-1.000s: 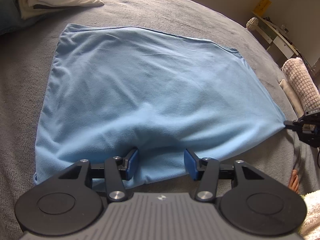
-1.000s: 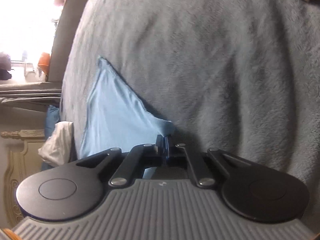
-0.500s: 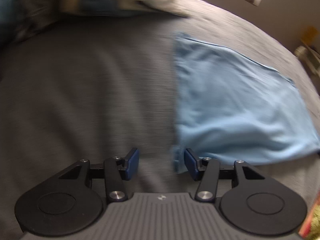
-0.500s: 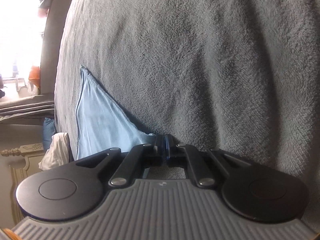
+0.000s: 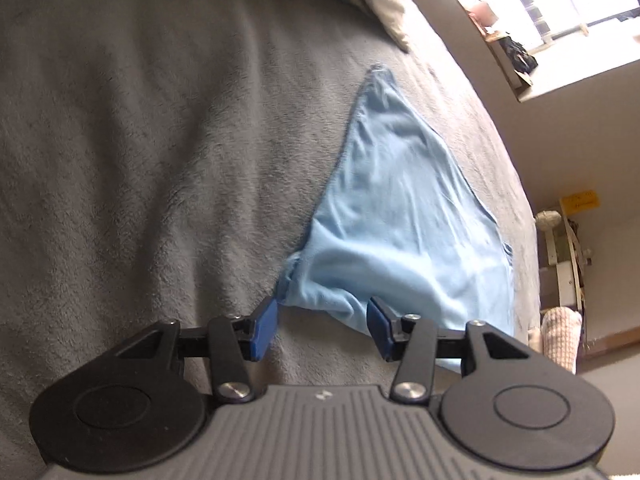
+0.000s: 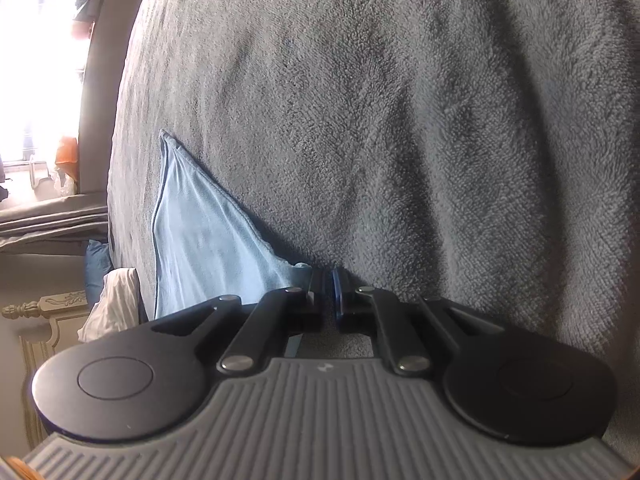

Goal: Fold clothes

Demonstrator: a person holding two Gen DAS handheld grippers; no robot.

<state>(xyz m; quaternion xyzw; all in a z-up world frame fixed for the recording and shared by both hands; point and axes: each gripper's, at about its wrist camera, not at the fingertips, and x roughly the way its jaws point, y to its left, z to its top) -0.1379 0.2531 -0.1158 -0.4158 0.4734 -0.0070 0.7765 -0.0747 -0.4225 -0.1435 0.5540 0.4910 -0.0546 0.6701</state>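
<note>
The light blue cloth (image 5: pixel 400 240) lies flat on the grey bed (image 5: pixel 140 140). The left gripper (image 5: pixel 322 326) has its jaws apart around the near corner (ready to pinch); the right gripper (image 6: pixel 328 296), jaws together, sits beside another corner.

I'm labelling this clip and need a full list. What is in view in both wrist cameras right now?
light blue cloth: one, light blue, lying on the blanket, a corner between the left gripper's open jaws.
blanket: one, grey and fuzzy, covering the bed.
cream fabric: one pile, at the blanket's far edge.
white cloth: one, beside the bed, by an ornate cream post.
window: bright, beyond the bed.
left gripper: black, blue pads, open.
right gripper: black, nearly shut at the cloth's corner; whether it pinches it is unclear.
</note>
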